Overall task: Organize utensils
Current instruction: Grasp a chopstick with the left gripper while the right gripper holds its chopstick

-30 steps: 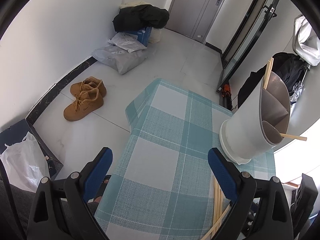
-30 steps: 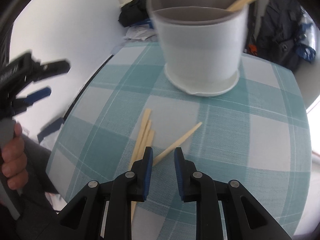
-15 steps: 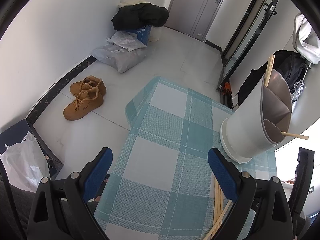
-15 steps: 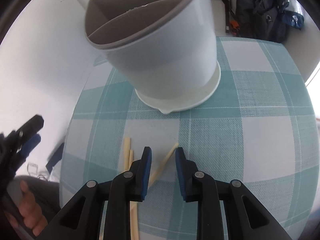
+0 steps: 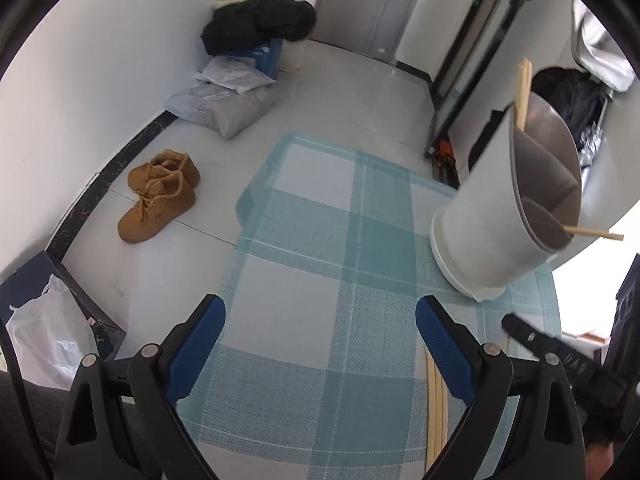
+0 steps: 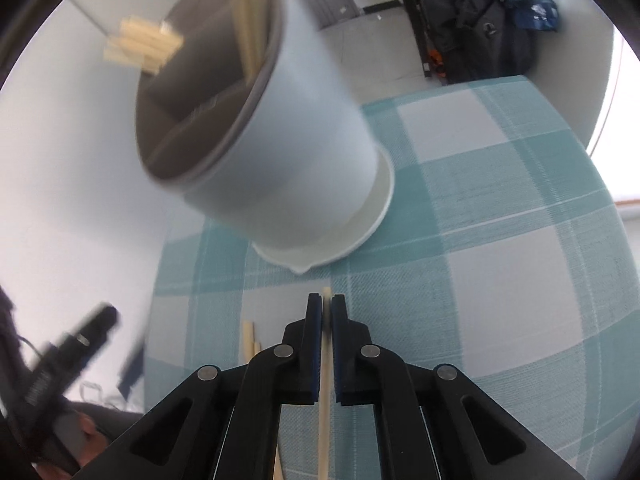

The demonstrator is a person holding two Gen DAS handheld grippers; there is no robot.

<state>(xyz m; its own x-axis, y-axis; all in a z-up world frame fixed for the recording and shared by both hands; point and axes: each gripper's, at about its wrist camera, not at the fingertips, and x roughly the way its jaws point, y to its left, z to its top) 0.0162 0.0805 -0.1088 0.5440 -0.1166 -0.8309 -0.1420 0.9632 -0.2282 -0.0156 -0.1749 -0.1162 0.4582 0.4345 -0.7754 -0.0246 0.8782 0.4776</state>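
A white utensil holder (image 6: 288, 152) with grey inner compartments stands on the teal checked tablecloth (image 6: 500, 280), several wooden chopsticks leaning in it. The same holder (image 5: 492, 216) appears at the right of the left wrist view. My right gripper (image 6: 326, 308) has closed on one wooden chopstick (image 6: 325, 380) lying just in front of the holder's base; the stick's tip pokes out past the pads. Two more chopsticks (image 6: 250, 340) lie to its left, seen also as loose chopsticks (image 5: 434, 400). My left gripper (image 5: 320, 332) hangs wide open over the cloth, holding nothing.
Beyond the table edge are brown shoes (image 5: 160, 196), grey parcels (image 5: 228, 100) and a dark coat (image 5: 260, 20) on the floor. A white bag (image 5: 48, 340) sits low left. Dark bags (image 6: 492, 28) stand beyond the table's far side.
My right gripper rolled, slid toward the holder and shut on a single chopstick that earlier lay loose between its parted jaws. The left gripper stayed open and nearly still.
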